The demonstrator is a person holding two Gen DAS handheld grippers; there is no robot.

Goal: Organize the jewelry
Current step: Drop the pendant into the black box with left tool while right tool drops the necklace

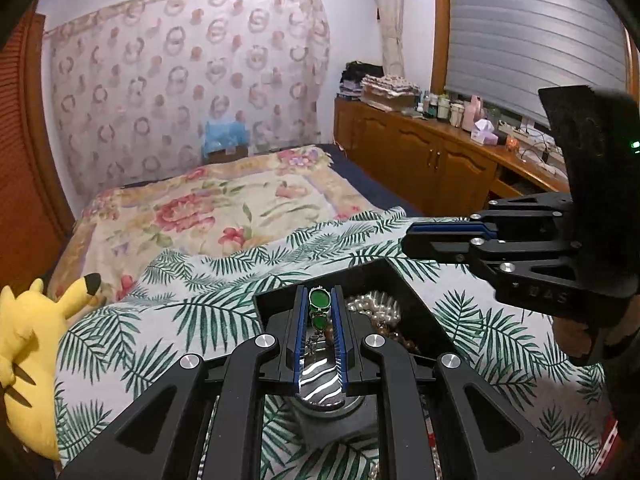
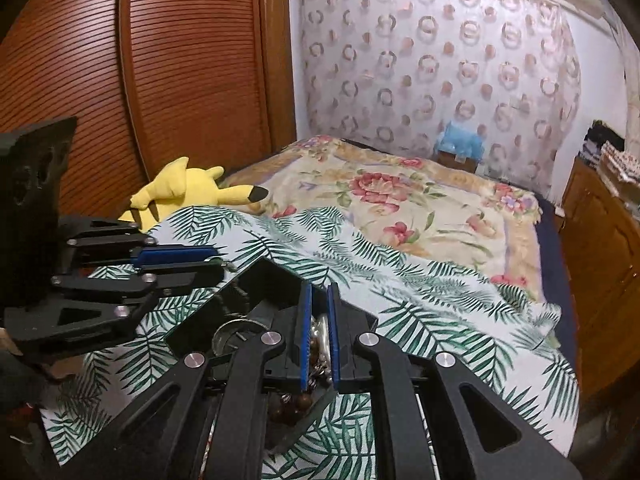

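Note:
My left gripper (image 1: 320, 308) is shut on a bracelet with green stones (image 1: 320, 299); its thin chain runs back between the blue pads. It hangs over a black jewelry box (image 1: 404, 280) that lies on a palm-leaf cloth (image 1: 192, 312). In the box lie a pearl strand (image 1: 376, 308) and brown beads (image 1: 404, 342). My right gripper (image 1: 406, 238) comes in from the right, above the box's far corner, shut with nothing seen in it. In the right wrist view the right gripper (image 2: 319, 312) points into the box (image 2: 260, 276), and the left gripper (image 2: 218, 260) shows a bit of chain at its tips.
A yellow plush toy (image 1: 36, 344) lies at the left edge of the bed. A floral blanket (image 1: 224, 208) covers the far half of the bed. A wooden dresser (image 1: 420, 160) with bottles stands on the right, a slatted wardrobe door (image 2: 160, 80) on the left.

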